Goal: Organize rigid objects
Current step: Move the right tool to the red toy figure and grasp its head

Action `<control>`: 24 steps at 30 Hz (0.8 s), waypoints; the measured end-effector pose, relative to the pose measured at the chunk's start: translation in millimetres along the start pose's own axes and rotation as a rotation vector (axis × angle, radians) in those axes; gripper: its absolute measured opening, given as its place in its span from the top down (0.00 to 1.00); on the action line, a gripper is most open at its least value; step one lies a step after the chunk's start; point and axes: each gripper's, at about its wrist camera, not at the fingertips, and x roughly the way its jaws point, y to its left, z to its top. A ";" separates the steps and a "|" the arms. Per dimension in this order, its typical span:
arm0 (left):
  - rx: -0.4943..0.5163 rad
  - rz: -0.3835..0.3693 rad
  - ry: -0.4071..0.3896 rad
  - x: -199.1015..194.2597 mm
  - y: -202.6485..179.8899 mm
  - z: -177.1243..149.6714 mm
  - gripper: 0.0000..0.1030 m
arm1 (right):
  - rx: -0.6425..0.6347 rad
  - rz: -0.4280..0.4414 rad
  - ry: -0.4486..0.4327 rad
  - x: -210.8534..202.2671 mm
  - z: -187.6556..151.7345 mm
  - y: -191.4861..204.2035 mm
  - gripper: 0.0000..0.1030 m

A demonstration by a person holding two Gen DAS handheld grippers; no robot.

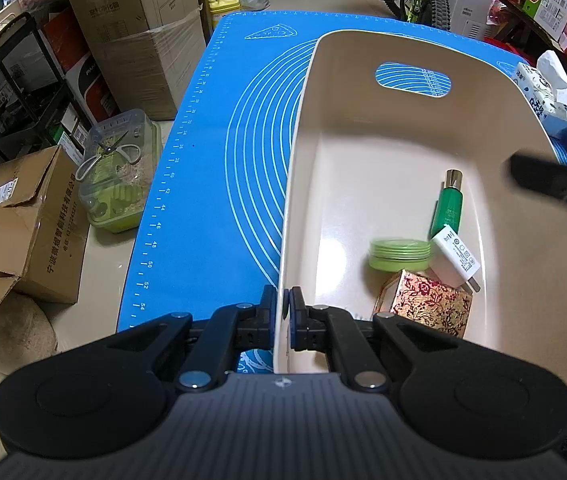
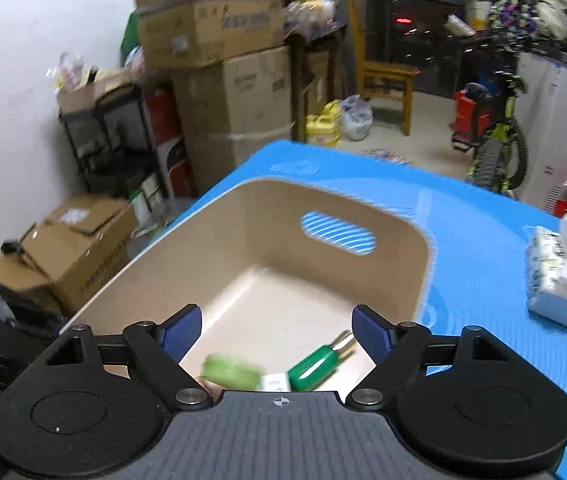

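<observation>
A cream plastic bin stands on the blue mat. My left gripper is shut on the bin's near left wall. Inside the bin lie a green bottle, a round green tin, a white charger plug and a red-and-gold patterned box. My right gripper hangs open above the bin, nothing between its fingers. Below it I see the green tin, blurred, and the green bottle. The right gripper shows as a dark blur over the bin's right rim.
A tissue pack lies on the mat at the right. Cardboard boxes, a clear container with scissors and a black cart crowd the floor on the left. A bicycle and wooden chair stand behind.
</observation>
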 end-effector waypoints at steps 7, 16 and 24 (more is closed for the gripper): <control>0.001 0.000 0.000 0.8 -0.1 0.1 0.92 | 0.111 -0.146 0.008 -18.4 -6.7 -60.2 0.14; 0.002 0.006 0.000 0.6 -2.3 0.8 0.92 | 0.290 -0.343 0.099 -8.3 -43.2 -137.2 0.14; 0.004 0.008 0.000 0.0 -3.0 0.6 0.92 | 0.524 -0.310 0.160 9.9 -73.6 -181.7 0.14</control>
